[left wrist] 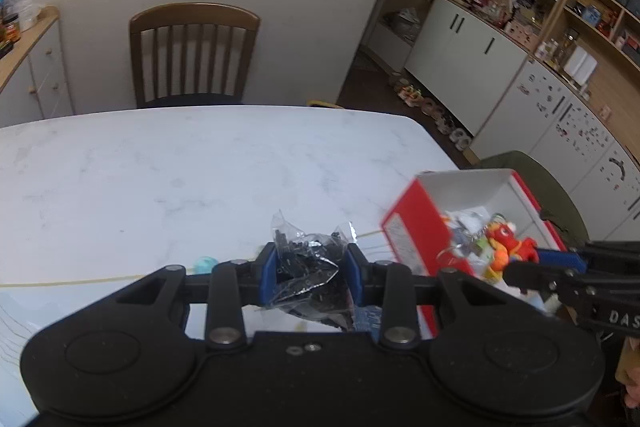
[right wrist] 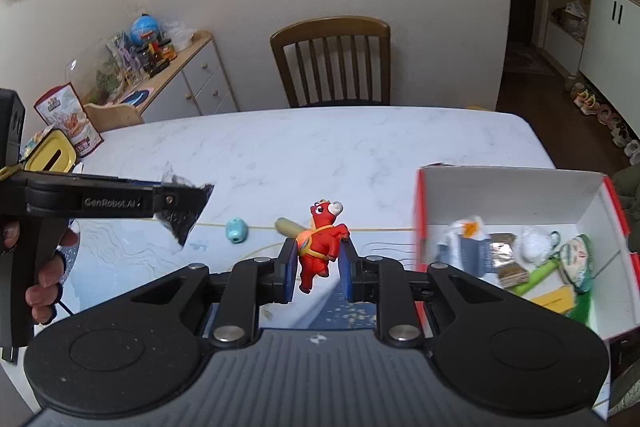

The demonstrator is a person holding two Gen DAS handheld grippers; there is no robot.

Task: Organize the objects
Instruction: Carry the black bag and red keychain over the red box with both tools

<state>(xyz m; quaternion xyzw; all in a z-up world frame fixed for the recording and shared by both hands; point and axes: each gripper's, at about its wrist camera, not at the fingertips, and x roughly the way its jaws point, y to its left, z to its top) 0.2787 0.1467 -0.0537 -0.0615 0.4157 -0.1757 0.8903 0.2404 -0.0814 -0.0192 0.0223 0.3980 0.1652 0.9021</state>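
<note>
My left gripper [left wrist: 310, 259] is shut on a clear plastic bag of small black parts [left wrist: 308, 263], held above the white marble table [left wrist: 160, 167]. My right gripper [right wrist: 318, 267] is shut on a red toy figure [right wrist: 320, 247] with an orange strap. In the left wrist view the toy figure [left wrist: 508, 247] and right gripper [left wrist: 524, 263] hang over the near edge of the open red-and-white box [left wrist: 416, 223]. The box [right wrist: 508, 195] holds several small items. The left gripper [right wrist: 180, 203] with its bag [right wrist: 184, 219] shows at the left. A teal trinket [right wrist: 237, 230] and a yellowish object [right wrist: 286, 225] lie on the table.
A wooden chair [left wrist: 194, 55] stands at the table's far side, against the wall. A yellow-lidded container [right wrist: 52, 151] and a snack bag [right wrist: 68, 119] sit at the far left table corner. A person's hand [right wrist: 44, 267] grips the left tool. Cupboards and shelves [left wrist: 500, 39] line the right.
</note>
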